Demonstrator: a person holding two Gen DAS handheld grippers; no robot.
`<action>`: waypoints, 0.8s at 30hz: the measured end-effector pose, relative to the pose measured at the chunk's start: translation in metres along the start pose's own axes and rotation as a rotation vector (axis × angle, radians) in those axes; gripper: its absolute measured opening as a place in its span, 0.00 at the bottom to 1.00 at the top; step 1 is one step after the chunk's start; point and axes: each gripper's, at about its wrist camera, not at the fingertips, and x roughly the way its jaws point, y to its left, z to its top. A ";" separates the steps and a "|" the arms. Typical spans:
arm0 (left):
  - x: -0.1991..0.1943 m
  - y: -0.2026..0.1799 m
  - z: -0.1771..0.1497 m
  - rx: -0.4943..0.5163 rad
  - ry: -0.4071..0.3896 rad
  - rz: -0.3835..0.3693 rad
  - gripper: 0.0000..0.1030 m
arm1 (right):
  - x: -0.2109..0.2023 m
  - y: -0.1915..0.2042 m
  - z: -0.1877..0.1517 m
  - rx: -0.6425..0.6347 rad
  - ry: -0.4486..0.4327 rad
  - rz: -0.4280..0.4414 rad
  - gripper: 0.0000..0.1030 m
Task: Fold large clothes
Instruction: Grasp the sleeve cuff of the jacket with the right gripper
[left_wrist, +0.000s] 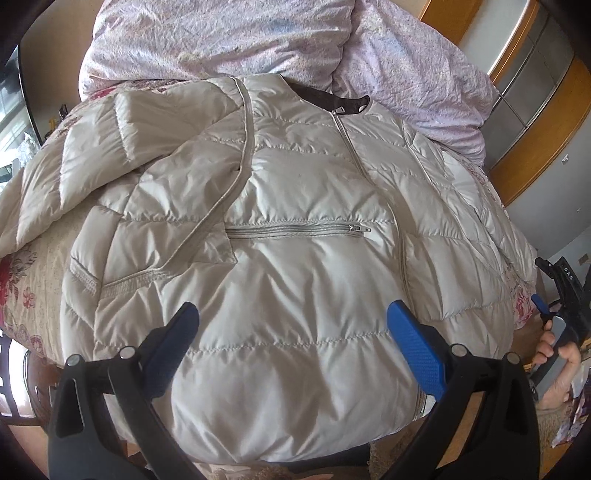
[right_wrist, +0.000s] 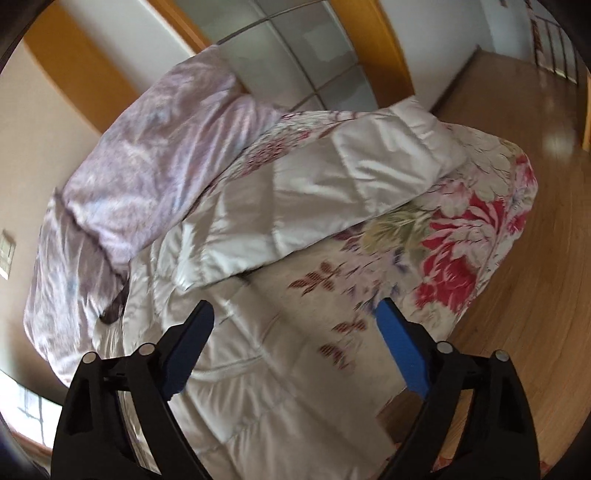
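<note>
A cream quilted puffer jacket (left_wrist: 295, 229) lies front up on the bed, zipped, collar at the far side. Its left sleeve (left_wrist: 173, 184) is folded across the chest. Its right sleeve (right_wrist: 332, 177) lies stretched out over the floral cover. My left gripper (left_wrist: 293, 310) is open and empty, hovering over the jacket's lower front near the hem. My right gripper (right_wrist: 297, 314) is open and empty above the jacket's right side and the bed cover; it also shows at the right edge of the left wrist view (left_wrist: 554, 295), held by a hand.
The bed has a floral cover (right_wrist: 461, 240). A lilac quilt (left_wrist: 258, 40) is bunched at the head of the bed, behind the jacket. A wooden floor (right_wrist: 535, 314) lies past the bed's right edge. An orange-framed glass wardrobe (left_wrist: 535, 85) stands behind.
</note>
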 end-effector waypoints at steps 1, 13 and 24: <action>0.004 0.000 0.002 -0.001 0.010 -0.010 0.98 | 0.004 -0.011 0.009 0.046 -0.006 -0.014 0.80; 0.031 -0.002 0.016 0.010 0.031 -0.135 0.98 | 0.044 -0.099 0.073 0.393 -0.028 -0.078 0.54; 0.031 0.006 0.024 -0.017 -0.050 -0.111 0.98 | 0.065 -0.103 0.099 0.398 -0.074 -0.100 0.24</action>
